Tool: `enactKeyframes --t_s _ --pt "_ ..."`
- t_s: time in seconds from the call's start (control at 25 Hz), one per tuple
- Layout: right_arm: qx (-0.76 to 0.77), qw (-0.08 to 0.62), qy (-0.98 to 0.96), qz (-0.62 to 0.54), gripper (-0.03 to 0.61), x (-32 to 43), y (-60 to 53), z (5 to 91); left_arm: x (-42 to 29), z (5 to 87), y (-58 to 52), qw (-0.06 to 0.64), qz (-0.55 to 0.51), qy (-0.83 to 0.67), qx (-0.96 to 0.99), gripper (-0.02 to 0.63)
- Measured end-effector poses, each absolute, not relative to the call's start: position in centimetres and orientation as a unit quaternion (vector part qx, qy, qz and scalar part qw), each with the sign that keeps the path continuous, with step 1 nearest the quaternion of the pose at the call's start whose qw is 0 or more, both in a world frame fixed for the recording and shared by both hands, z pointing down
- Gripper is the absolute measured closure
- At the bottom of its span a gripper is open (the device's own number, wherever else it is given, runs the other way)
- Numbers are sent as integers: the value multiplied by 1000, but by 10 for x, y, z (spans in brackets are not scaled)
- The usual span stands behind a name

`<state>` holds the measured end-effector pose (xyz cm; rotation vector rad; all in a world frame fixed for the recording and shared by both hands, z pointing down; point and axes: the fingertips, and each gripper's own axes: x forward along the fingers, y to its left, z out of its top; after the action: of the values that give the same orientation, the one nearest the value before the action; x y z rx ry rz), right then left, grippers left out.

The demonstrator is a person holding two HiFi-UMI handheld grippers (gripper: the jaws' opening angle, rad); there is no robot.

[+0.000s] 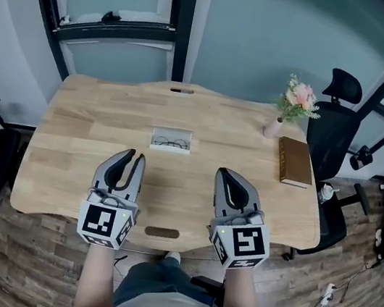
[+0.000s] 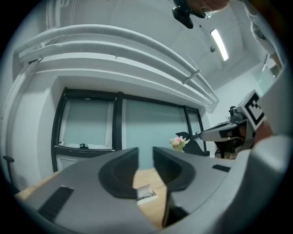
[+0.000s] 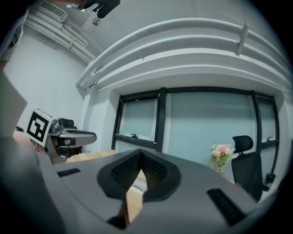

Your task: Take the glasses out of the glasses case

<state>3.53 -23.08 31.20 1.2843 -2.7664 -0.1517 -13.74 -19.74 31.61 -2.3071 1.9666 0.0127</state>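
A small pale glasses case (image 1: pixel 171 140) lies open in the middle of the wooden table (image 1: pixel 70 135), with thin dark-rimmed glasses inside it. Both grippers hover over the near part of the table, pointing level toward the case and well short of it. My left gripper (image 1: pixel 133 155) has its jaws a narrow gap apart with nothing between them; in the left gripper view (image 2: pixel 145 157) the case (image 2: pixel 146 194) shows below that gap. My right gripper (image 1: pixel 224 174) is shut and empty, and its tips meet in the right gripper view (image 3: pixel 140 154).
A brown book (image 1: pixel 294 161) lies at the table's right side, with a small vase of pink flowers (image 1: pixel 296 103) behind it. A black office chair (image 1: pixel 335 130) stands past the right edge. Windows and a dark frame run behind the table.
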Motion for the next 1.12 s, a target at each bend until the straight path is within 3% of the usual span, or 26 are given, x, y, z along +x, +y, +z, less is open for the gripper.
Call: enactKeyframes --t_s 0.04,0.08,0.48,0.72,1.0,1.12 --pt "419 49 -906 -47 566 34 -238 316 -139 319 -207 49 6 646 -762 429" --pt "417 54 -906 -45 566 33 -245 319 -139 322 -215 44 5 643 -765 344" --pt "439 78 -895 -21 566 32 -298 341 -148 360 -287 26 -84 601 -795 339" --pt "456 90 -886 10 566 33 -323 361 -140 396 -329 12 -163 523 -836 284" --pt "445 102 -887 65 566 24 -339 403 -131 485 -391 33 -361 375 -853 314" --pt "441 121 -886 81 566 19 -343 424 -129 519 -407 32 -421 319 -849 363"
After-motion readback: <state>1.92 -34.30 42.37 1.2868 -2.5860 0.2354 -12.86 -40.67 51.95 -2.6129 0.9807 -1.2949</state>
